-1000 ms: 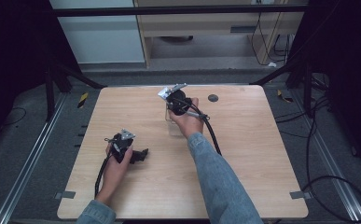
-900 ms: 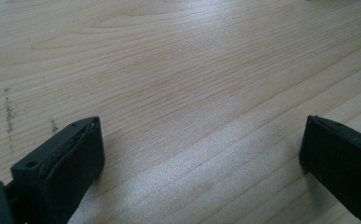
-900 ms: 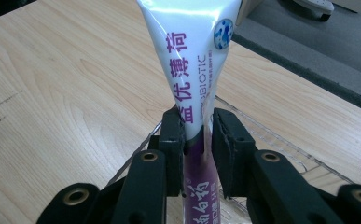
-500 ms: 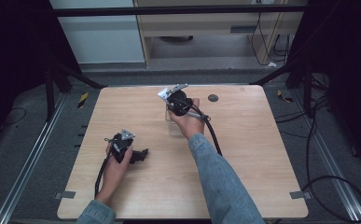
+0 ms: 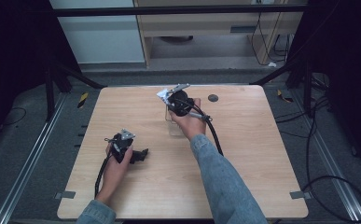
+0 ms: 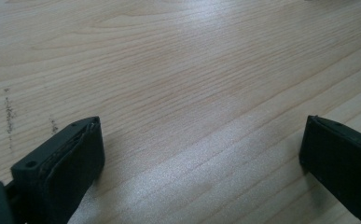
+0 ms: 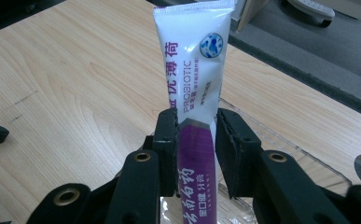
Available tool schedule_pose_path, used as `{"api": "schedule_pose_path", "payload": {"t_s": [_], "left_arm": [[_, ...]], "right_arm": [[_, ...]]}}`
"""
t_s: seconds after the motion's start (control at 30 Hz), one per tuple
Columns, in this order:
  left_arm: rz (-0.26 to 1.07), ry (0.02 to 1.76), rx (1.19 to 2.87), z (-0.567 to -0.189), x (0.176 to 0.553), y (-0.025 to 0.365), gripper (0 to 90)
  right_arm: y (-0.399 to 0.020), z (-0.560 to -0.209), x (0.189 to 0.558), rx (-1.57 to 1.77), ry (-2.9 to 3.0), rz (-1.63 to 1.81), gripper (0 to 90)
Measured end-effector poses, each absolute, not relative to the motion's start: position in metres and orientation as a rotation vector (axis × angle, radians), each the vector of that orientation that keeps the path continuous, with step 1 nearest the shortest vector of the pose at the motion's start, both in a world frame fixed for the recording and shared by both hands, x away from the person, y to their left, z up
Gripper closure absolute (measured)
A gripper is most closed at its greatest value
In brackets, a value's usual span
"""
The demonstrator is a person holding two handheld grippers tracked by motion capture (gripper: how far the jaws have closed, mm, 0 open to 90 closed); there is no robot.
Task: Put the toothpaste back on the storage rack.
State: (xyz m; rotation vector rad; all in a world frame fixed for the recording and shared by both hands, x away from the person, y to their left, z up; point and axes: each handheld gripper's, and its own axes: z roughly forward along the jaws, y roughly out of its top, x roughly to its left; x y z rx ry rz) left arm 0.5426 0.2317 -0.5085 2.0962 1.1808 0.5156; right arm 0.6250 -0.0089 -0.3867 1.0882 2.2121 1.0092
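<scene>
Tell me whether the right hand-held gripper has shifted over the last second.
No. The right hand-held gripper holds the tube at the same spot, just left of the dark disc on the table.

One toothpaste tube (image 7: 194, 88), one clear tray (image 5: 175, 127), two grippers, one table (image 5: 262, 154).

Right gripper (image 7: 196, 126) jaws clamp a white-and-purple tube (image 7: 194, 88) (printed "PROBIOTIC") above the wooden table (image 7: 66, 79).

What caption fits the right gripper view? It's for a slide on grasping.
Right gripper clamps a white-and-purple tube upright above the wooden table.
</scene>
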Motion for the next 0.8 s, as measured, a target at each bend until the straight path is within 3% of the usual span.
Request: {"api": "schedule_pose_path", "payload": {"t_s": [0.53, 0.8], "left_arm": [[0.515, 1.180, 2.097, -0.508, 0.543, 0.232, 0.0], [0.516, 1.181, 2.095, -0.509, 0.543, 0.232, 0.0]], "right_arm": [[-0.027, -0.376, 0.614, 1.073, 2.193, 1.024, 67.1], [-0.039, -0.370, 0.606, 1.094, 2.183, 1.034, 52.7]]}}
